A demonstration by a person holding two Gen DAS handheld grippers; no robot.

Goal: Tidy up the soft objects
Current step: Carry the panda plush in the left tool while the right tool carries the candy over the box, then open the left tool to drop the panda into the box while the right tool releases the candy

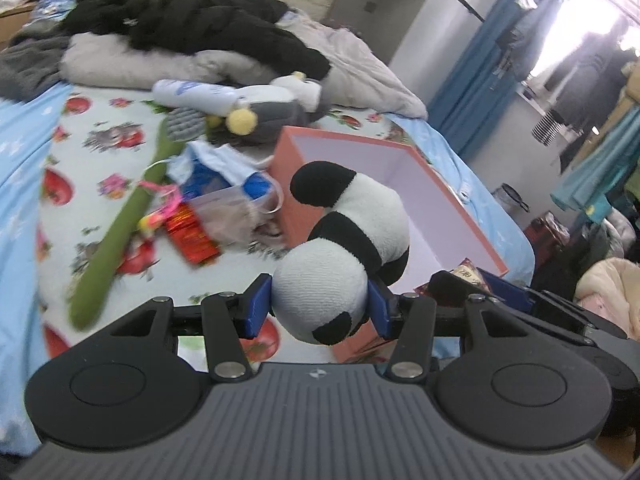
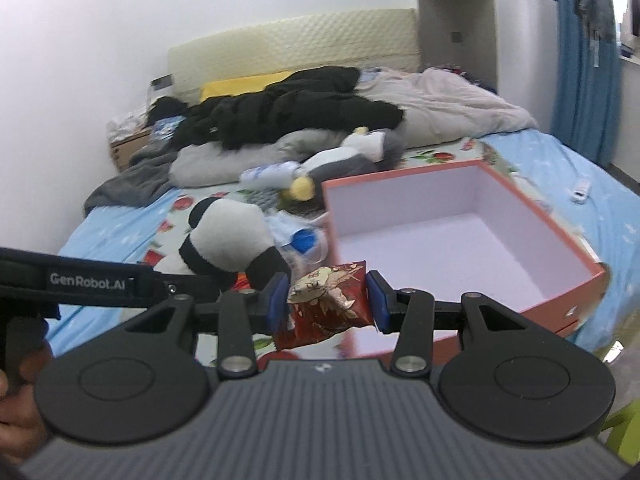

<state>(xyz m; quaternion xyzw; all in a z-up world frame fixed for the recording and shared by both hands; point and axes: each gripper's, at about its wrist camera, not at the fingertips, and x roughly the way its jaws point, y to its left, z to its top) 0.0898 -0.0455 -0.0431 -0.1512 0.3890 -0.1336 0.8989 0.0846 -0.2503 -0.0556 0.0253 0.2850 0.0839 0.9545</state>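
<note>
My left gripper (image 1: 319,304) is shut on a black-and-white panda plush (image 1: 348,240) and holds it above the bed beside the near left wall of an open orange box (image 1: 460,216) with a pale lilac inside. The panda also shows in the right wrist view (image 2: 228,240), left of the box (image 2: 460,236). My right gripper (image 2: 327,300) is shut on a small red patterned pouch (image 2: 328,300) in front of the box's near left corner. The box looks empty inside.
On the floral sheet (image 1: 100,152) lie a long green plush (image 1: 116,232), a grey plush with yellow feet (image 1: 264,112), a white bottle (image 1: 196,94), a plastic bag (image 1: 228,196) and red packets (image 1: 192,236). Black and grey clothes (image 1: 180,28) pile by the headboard.
</note>
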